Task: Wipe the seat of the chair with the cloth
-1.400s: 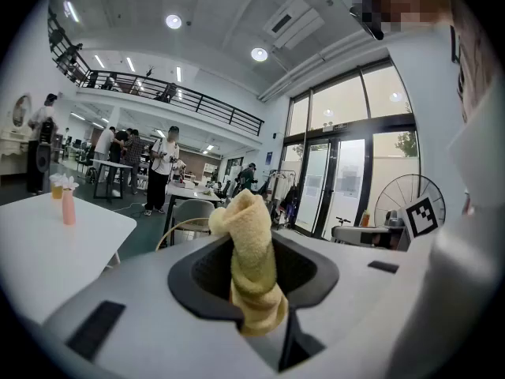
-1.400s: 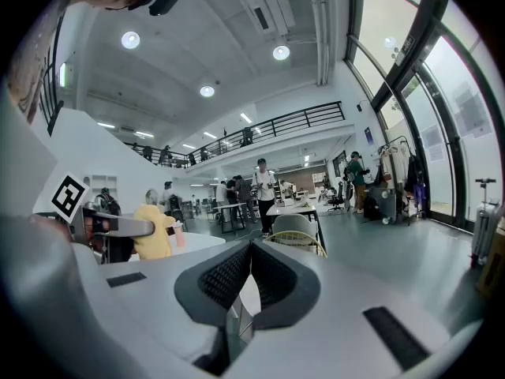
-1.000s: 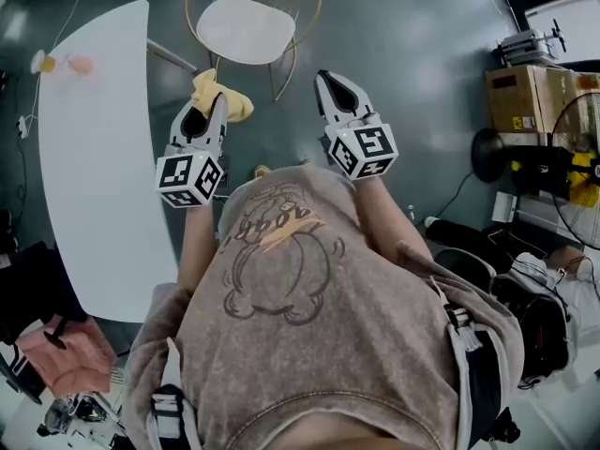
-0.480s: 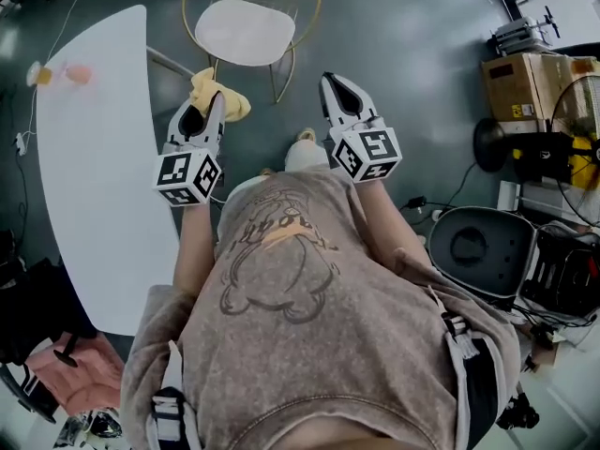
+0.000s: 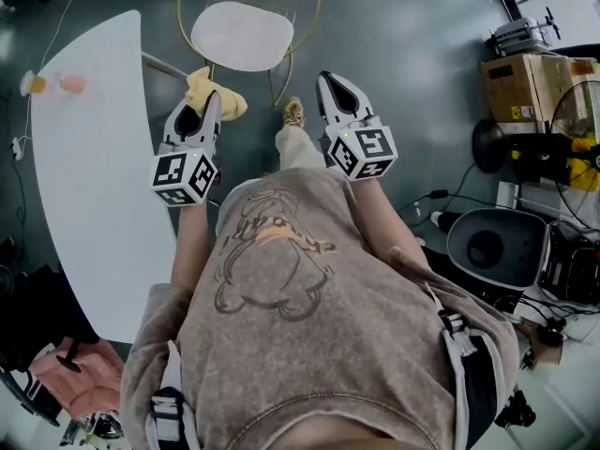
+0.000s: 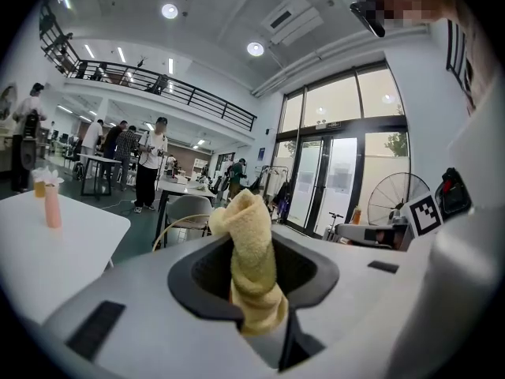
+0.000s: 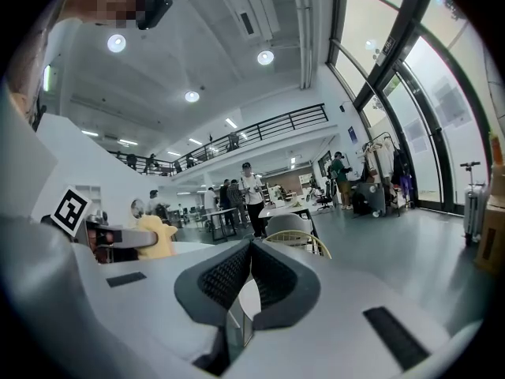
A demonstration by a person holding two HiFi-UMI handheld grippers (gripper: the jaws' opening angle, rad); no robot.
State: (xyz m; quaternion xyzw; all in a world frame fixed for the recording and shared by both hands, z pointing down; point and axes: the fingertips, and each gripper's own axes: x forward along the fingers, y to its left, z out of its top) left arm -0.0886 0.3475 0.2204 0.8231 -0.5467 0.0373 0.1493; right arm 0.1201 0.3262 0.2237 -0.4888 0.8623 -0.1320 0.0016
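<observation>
One narrow pinch in the left claw [image 5: 208,103] holds the cloth [image 6: 251,259] (right claw [image 5: 330,82] closed, empty); friction on the seat [image 5: 242,36] could tug it free.

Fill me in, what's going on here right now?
A person stands holding a hand-held gripper in each hand. The left hand-held gripper is shut on a yellow cloth, raised in front of them. The right hand-held gripper is shut with nothing in it. The chair with the white seat stands just ahead, beside the white table. The cloth has not yet touched the seat.
</observation>
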